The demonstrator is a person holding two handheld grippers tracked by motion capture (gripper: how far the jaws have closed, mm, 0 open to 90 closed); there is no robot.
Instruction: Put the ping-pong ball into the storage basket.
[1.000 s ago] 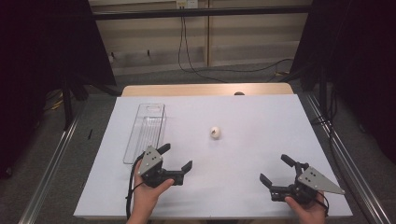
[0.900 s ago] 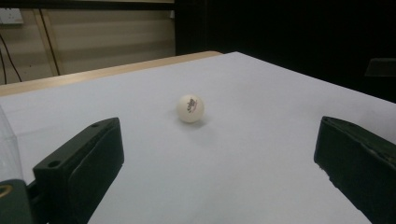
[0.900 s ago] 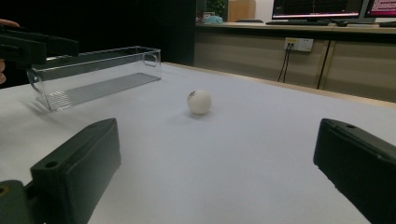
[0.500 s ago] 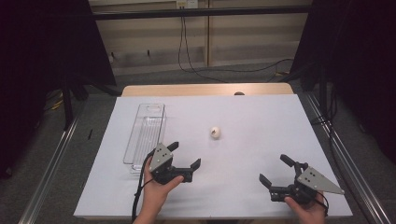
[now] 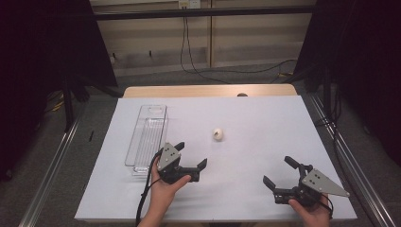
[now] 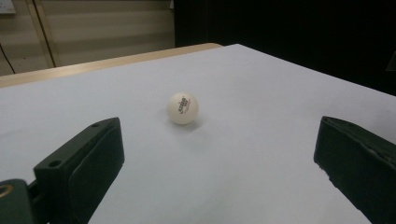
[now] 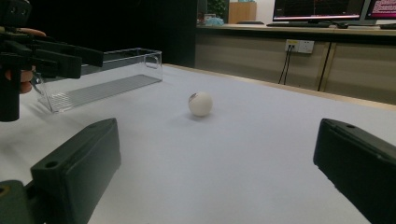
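Reaching toward the ball [image 5: 218,134], the left gripper [image 5: 191,155] has its jaws spread wide with nothing between them; the ball sits ahead of it on the table [image 5: 265,123], apart from both jaws and roughly centred in the gap as its own camera sees it [image 6: 183,108]. The right gripper [image 5: 281,171] also stands with jaws wide apart and empty, the ball farther ahead of it and a little to its left [image 7: 200,103].

Judging by its look, a small white sphere with a printed mark, this is a table-tennis ball: very light, hollow, smooth and quick to roll. A nudge from one jaw would likely send it off across the table. The safest hold is across its widest part, both jaws meeting it level and at once, squeezed gently so it neither pops out nor dents.

Counted: one ball, one clear bin [image 5: 147,136], two grippers. The bin lies just beside the left gripper on its outer side, long and narrow, apparently with nothing in it.
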